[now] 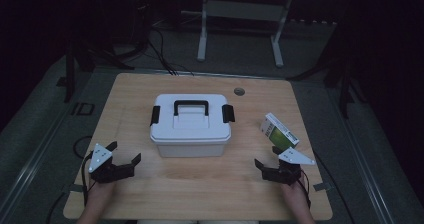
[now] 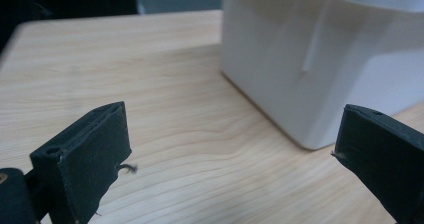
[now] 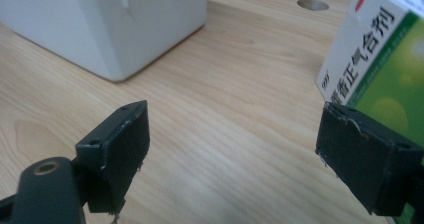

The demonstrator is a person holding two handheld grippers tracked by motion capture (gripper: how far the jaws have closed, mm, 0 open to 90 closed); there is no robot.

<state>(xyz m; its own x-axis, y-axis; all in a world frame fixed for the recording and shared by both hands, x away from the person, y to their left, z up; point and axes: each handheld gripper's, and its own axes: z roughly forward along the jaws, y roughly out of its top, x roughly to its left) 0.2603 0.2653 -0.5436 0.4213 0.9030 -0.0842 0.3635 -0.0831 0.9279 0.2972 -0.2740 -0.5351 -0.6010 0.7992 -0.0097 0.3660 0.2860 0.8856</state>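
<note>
Here I hold both tools low over the near edge of the wooden table [image 1: 210, 194], one in each hand. My left gripper [image 1: 124, 153] sits at the lower left of the high view with its jaws spread wide and nothing between them; my right gripper [image 1: 267, 156] at the lower right is spread just as wide and also empty.

The white storage box [image 1: 190, 125] stands in the middle of the frame, lid on, black handle [image 1: 190, 105] lying flat and a black latch [image 1: 228, 113] on each end. The green-and-white medicine carton [image 1: 278, 130] lies at centre right, just above my right gripper; in the right gripper view it [image 3: 380, 59] rises close behind the right-hand jaw, apart from it.

I judge the work to be putting that carton into the box, so the lid must come off first. To do it well I should bring each tool to its own latch, square to the box's end, and flip both clasps without shoving the box along the table. The carton is light and could skid, so I would keep my right jaws clear of it until the box is open.
</note>
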